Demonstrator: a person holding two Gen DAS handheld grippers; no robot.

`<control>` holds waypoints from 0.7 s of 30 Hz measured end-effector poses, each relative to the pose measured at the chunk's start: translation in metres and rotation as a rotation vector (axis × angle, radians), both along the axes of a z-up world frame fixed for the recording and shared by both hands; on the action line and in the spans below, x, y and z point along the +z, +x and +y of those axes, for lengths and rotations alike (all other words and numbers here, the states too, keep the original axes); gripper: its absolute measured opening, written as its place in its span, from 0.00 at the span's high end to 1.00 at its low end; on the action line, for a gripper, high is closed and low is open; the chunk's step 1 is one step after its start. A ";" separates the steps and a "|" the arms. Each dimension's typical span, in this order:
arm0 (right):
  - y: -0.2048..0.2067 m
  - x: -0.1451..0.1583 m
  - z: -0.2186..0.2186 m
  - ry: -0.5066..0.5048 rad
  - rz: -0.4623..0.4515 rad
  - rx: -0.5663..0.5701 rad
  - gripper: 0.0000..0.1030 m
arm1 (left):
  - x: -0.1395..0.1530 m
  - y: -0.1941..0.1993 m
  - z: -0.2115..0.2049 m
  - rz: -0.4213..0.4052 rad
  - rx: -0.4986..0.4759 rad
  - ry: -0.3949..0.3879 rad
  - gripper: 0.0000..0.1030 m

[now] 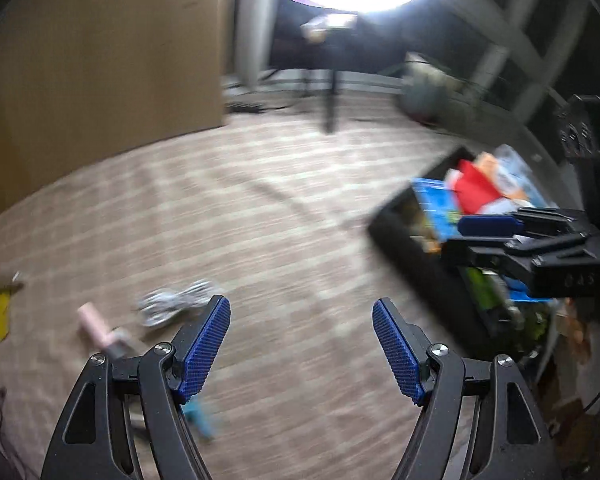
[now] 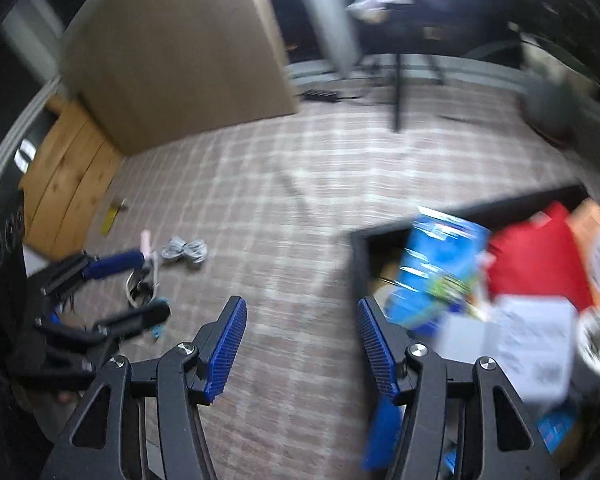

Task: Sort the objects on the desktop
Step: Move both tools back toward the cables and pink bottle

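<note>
1. Clearly, the sorting is partly done: the black bin (image 2: pixel 358 264) on the right already holds a blue box (image 2: pixel 440 264), a red packet (image 2: pixel 540 264), a white paper (image 2: pixel 532 344) and more.
2. Still left on the plaid cloth (image 1: pixel 280 220), well apart from the bin: a grey coiled cable (image 1: pixel 172 304), a pink tube-shaped object (image 1: pixel 94 324), a small light-blue piece (image 1: pixel 202 416) and a yellow item (image 1: pixel 1 316).
3. The left gripper (image 1: pixel 301 320) has its jaws spread and carries nothing; it is near the cable.
4. The right gripper (image 2: pixel 302 320) is also spread and empty, just beside the bin wall.
5. The finger pads (image 1: pixel 206 348) are blue and ribbed, on black rigid arms; the cable looks soft, the boxes flat and glossy.
</note>
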State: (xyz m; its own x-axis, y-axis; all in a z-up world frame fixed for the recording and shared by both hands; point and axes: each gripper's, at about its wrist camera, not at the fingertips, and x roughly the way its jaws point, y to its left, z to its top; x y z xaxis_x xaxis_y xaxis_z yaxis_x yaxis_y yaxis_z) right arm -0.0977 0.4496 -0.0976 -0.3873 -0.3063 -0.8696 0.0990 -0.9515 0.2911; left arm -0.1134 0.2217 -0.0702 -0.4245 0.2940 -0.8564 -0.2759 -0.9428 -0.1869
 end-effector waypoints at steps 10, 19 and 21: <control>-0.058 -0.031 -0.110 0.087 -0.020 0.309 0.45 | -0.041 -0.017 -0.128 -0.126 0.270 0.018 0.24; -0.089 -0.061 -0.173 0.100 -0.023 0.472 0.45 | -0.078 -0.041 -0.170 -0.220 0.379 0.095 0.24; -0.094 -0.066 -0.180 0.089 -0.023 0.496 0.45 | -0.083 -0.045 -0.172 -0.225 0.380 0.105 0.24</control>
